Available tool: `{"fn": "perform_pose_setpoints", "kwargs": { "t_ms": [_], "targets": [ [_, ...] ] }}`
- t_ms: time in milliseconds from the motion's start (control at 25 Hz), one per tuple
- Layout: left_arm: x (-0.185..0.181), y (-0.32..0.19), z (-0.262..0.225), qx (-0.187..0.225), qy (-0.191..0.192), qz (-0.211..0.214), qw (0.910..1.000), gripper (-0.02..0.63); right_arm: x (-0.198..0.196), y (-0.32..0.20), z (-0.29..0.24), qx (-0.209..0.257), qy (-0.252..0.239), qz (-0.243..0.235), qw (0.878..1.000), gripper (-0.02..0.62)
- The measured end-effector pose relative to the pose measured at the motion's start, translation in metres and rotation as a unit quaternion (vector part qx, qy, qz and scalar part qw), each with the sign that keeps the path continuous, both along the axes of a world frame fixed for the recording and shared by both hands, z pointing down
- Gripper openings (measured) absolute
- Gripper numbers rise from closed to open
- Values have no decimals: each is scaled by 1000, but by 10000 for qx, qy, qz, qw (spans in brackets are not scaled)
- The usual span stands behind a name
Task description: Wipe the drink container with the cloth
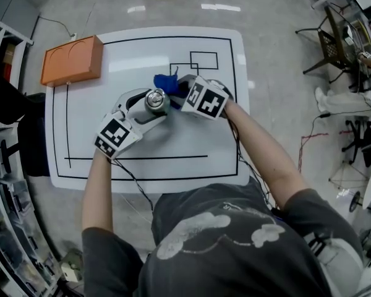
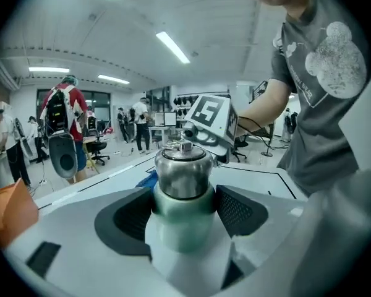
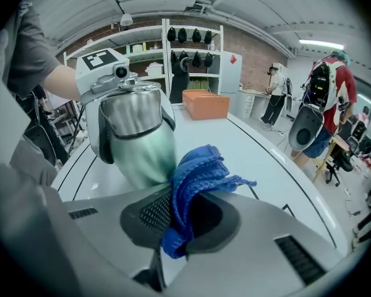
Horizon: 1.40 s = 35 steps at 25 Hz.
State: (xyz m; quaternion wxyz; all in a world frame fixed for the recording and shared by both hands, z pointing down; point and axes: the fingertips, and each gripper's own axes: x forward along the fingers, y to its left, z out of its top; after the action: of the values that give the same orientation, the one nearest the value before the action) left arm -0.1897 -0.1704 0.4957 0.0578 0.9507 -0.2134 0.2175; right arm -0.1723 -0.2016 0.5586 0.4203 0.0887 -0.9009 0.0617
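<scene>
Gripping the drink container [image 2: 183,190], left gripper [image 2: 184,228] meets right gripper's [image 3: 184,218] clamped cloth [image 3: 195,184].

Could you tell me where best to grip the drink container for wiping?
Clamp the drink container round its green body, below the cap, from the side, as the left gripper does; the round wall seats between the jaws, leaving the far side for the cloth.

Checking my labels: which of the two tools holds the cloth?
The right tool, shut on the blue cloth; the left tool grips the drink container instead.
</scene>
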Motion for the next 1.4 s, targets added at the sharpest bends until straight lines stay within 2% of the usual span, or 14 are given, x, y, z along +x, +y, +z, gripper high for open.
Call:
{"fn": "perform_pose_setpoints", "kwargs": {
  "t_ms": [200,280,360,480,640,680,840,960,1040,1240,1320,1400],
  "targets": [
    [-11,0,2,-48,178,-1102,9937,327,2,2,-5,104,-159,285,9994,43],
    [-17,2,3,-49,164,-1631,9865,327,6,3,-12,138,-266,378,9988,43],
    [-21,6,3,-115,151,-2260,9739,327,13,6,-21,153,-393,434,9982,44],
    [-22,13,-3,-246,219,-3299,9434,327,26,13,-35,172,-549,404,9975,44],
    [-21,19,-9,-352,503,-4526,8896,327,45,21,-46,249,-665,316,9970,44],
    [-19,18,-9,-362,526,-4737,8784,327,50,23,-48,256,-688,305,9968,44],
    [-8,10,-11,-246,256,-5294,8476,327,67,29,-57,329,-732,169,9966,44],
    [-12,2,-11,-173,43,-5910,8065,327,78,29,-62,410,-737,45,9964,44],
    [-14,-4,-5,-233,-41,-6192,7848,327,84,29,-65,432,-770,15,9961,44],
    [-19,-10,3,-246,-100,-6644,7469,327,95,28,-68,451,-811,-89,9956,44],
    [-19,-10,2,-218,-123,-6707,7413,327,99,27,-67,445,-808,-124,9957,44],
    [-19,-10,1,-188,-115,-6683,7435,326,101,26,-67,444,-799,-155,9957,44]
  ]
}}
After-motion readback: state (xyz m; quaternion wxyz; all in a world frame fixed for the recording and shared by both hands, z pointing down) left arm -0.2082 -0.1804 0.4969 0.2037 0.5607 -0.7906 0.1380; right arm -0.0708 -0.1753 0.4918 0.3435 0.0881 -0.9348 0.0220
